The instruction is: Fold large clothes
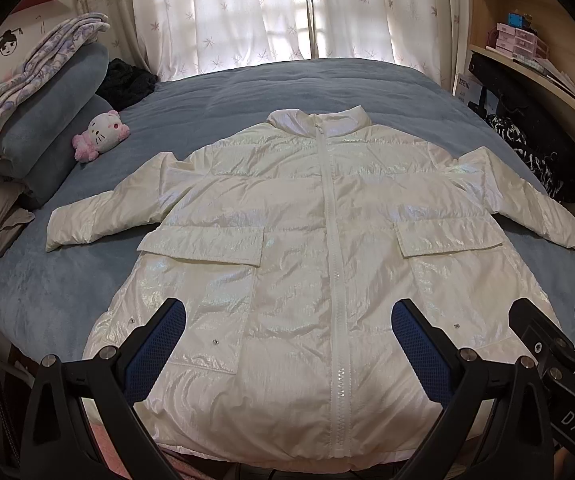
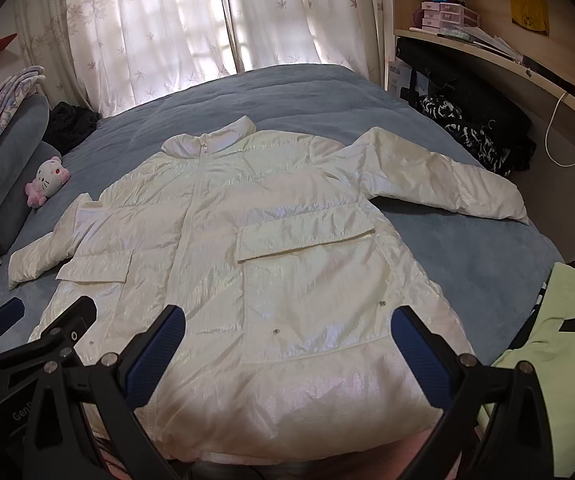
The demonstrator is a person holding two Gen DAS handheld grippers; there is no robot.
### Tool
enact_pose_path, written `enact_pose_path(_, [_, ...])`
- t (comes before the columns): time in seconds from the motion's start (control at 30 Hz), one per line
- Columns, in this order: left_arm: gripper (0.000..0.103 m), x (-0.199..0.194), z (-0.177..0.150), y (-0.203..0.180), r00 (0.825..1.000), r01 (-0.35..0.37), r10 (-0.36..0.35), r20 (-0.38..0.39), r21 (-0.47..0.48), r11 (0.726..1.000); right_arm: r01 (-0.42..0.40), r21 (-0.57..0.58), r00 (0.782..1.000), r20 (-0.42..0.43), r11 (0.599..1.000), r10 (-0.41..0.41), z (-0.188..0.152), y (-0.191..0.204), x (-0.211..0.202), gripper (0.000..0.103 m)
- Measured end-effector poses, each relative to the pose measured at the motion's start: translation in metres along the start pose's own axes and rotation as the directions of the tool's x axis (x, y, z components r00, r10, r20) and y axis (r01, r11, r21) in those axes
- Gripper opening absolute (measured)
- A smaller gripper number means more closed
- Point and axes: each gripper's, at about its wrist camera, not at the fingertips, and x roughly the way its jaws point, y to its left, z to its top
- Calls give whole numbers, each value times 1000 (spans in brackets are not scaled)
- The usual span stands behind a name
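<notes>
A shiny white puffer jacket (image 1: 295, 240) lies flat and zipped, front up, on the blue bed (image 1: 287, 88), collar toward the curtains and both sleeves spread out. It also shows in the right wrist view (image 2: 255, 248). My left gripper (image 1: 287, 340) is open and empty, hovering above the jacket's hem near the zipper. My right gripper (image 2: 287, 344) is open and empty above the hem's right half. Each gripper shows at the edge of the other's view.
A Hello Kitty plush (image 1: 101, 134), stacked pillows and blankets (image 1: 43, 120) sit at the bed's left. Dark clothes (image 1: 131, 80) lie at the head. A light green garment (image 2: 559, 344) lies at the right. A desk with shelves (image 2: 487, 52) stands to the right.
</notes>
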Motion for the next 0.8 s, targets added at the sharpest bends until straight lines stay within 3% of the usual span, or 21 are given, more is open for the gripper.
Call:
enact_pose_path(0.6, [102,8,3,-3,1000,-3,4,-3,30,1000,-9,9,1000,-19,1000,9,-1,-3,9,103])
enact_pose_path(0.8, [102,9,14,-4,999,-38,37,27,27,999,2,7,1000,0,1000,-2,7,-9,9,103])
